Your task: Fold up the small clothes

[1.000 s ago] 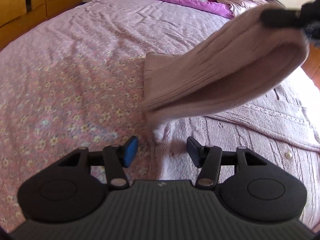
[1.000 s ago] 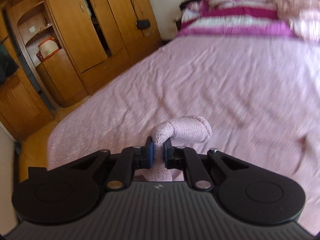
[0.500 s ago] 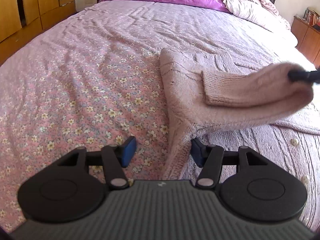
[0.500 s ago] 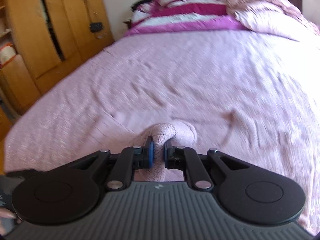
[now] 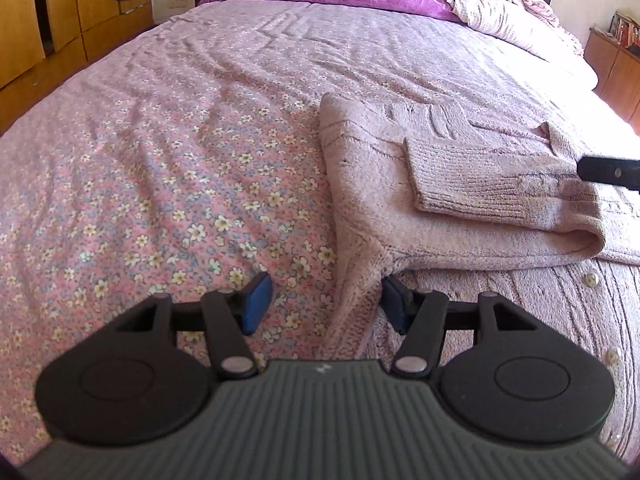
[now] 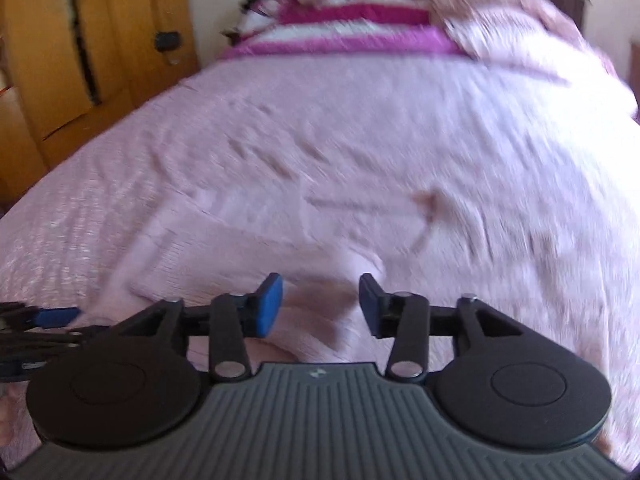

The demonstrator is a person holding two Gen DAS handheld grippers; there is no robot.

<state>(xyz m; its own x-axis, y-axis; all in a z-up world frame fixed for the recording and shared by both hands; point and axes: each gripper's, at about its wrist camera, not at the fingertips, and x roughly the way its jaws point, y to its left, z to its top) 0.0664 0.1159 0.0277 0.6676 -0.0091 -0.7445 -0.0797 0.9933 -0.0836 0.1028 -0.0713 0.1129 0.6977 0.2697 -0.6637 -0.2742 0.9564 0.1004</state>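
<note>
pink cardigan (image 5: 372,200), folded sleeve (image 5: 492,184) lying crosswise

My left tool (image 5: 324,306) sits low over the bed (image 5: 180,152), jaws parted, blue pads clear of the cloth. A ridge of the pink knit cardigan (image 5: 372,216) runs up between them, nearer the right-hand pad. The cardigan's sleeve (image 5: 480,180) lies folded across its body, ribbed cuff towards me. Pearl buttons (image 5: 591,279) show at lower right. My right tool's dark tip (image 5: 608,170) pokes in from the right edge, over the sleeve's far end.
</note>
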